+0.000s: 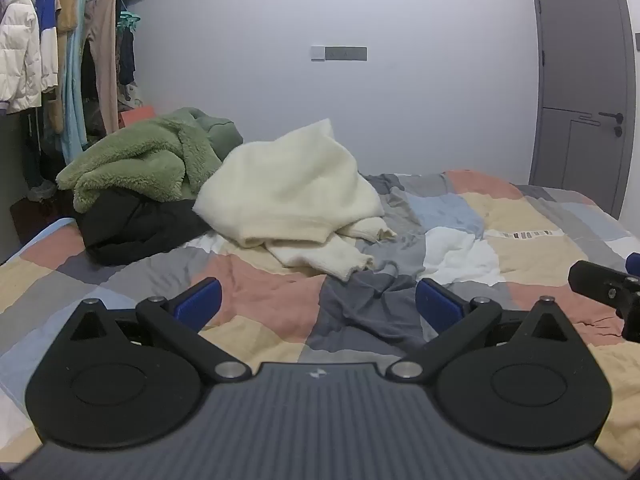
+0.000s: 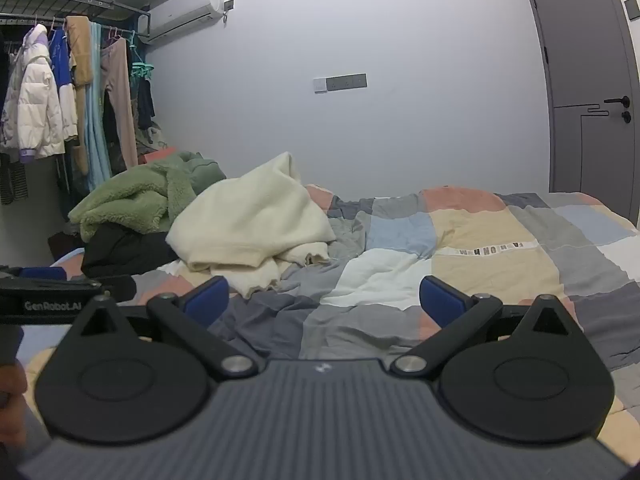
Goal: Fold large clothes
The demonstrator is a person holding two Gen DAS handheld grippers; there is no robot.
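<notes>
Cream sweater (image 1: 288,188) lies crumpled ahead of each hand-held gripper (image 1: 318,300) (image 2: 324,298) (fingers spread, empty).

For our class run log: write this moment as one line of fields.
phase: before first grasp | left hand-held gripper: open, empty | right hand-held gripper: open, empty | nearest garment: cream sweater, crumpled on patchwork quilt

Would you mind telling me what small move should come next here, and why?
Probably advance both open grippers, left gripper and right gripper, toward the cream garment: it lies crumpled nearest, and neither holds anything yet.
</notes>
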